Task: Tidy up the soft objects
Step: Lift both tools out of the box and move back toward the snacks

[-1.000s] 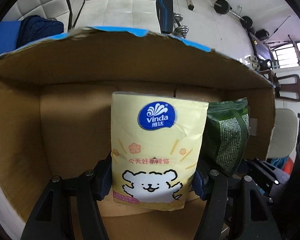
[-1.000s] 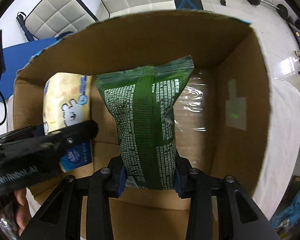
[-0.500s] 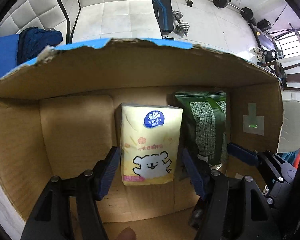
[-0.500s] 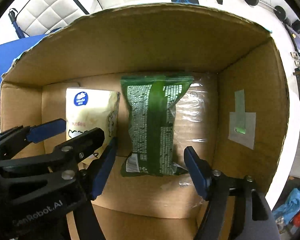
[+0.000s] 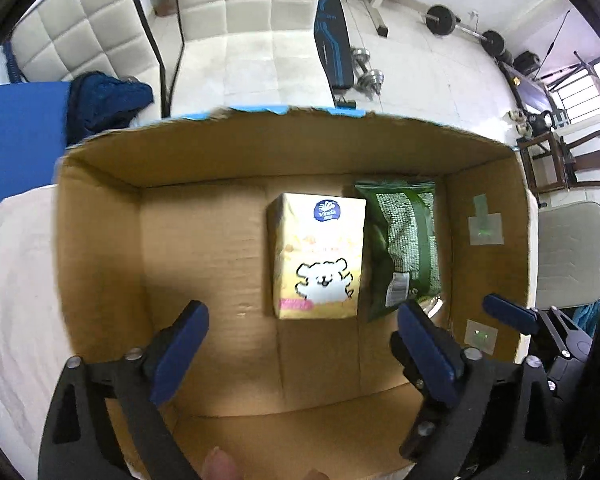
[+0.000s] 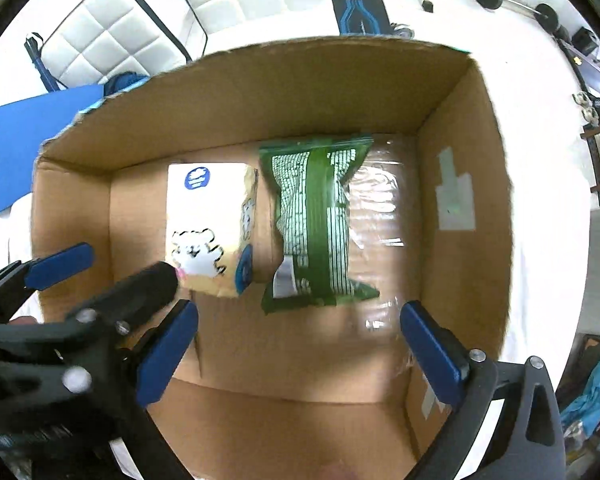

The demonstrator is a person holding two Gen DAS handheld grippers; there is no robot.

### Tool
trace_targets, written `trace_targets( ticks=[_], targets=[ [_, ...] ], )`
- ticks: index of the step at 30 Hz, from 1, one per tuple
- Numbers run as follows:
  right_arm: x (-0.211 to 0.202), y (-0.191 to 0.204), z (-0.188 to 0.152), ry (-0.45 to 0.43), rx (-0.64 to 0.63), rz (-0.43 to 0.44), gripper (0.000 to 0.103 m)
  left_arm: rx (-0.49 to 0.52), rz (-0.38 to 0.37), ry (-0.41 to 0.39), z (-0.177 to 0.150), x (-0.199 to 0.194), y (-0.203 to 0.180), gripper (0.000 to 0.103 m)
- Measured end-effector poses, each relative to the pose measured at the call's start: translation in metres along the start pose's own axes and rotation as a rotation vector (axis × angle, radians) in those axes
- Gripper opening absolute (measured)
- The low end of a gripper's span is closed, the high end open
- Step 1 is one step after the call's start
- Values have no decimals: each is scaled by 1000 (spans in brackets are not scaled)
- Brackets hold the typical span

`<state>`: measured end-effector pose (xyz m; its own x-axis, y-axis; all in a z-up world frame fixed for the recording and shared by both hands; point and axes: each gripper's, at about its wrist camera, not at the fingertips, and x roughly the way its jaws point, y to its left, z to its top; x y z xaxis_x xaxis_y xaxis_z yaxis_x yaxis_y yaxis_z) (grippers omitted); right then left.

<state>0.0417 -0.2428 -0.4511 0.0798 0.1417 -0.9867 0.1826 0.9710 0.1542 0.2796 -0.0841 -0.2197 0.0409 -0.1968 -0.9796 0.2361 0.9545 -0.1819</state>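
Right wrist: tissue pack (image 6: 208,236) corner hidden, blurred

Yellow tissue pack (image 5: 318,256) beside green packet (image 5: 406,240)

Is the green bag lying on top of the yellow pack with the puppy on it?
No, the green bag lies beside the yellow tissue pack on the floor of the cardboard box, not on top of it.

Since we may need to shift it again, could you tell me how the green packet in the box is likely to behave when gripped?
The green packet looks like a thin film pouch with crimped ends, so it would probably flex and sag rather than stay stiff. Its glossy surface may slip between the pads. Lying flat on the box floor, it seems unlikely to roll.
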Motion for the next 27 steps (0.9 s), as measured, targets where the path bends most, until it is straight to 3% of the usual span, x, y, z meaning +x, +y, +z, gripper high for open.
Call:
trace_targets(
  ticks=[5,12,17,22,27],
  targets=[
    [-22,3,-31,-71,-12,-29,103,-4,-4,-85,-25,-28,0,99],
    [-79,3,-87,-175,-26,-60,103,-2,88,-208,-74,-73,-3,99],
    [-115,2,-120,-249,-31,-38,103,-13,107,-287,-108,-103,-4,99],
    [-145,-1,-149,-308,-25,-5,103,-24,65,-350,-139,-129,-9,99],
    [-163,-6,-170,-335,-31,10,103,-19,105,-391,-169,-149,-24,99]
  ],
)
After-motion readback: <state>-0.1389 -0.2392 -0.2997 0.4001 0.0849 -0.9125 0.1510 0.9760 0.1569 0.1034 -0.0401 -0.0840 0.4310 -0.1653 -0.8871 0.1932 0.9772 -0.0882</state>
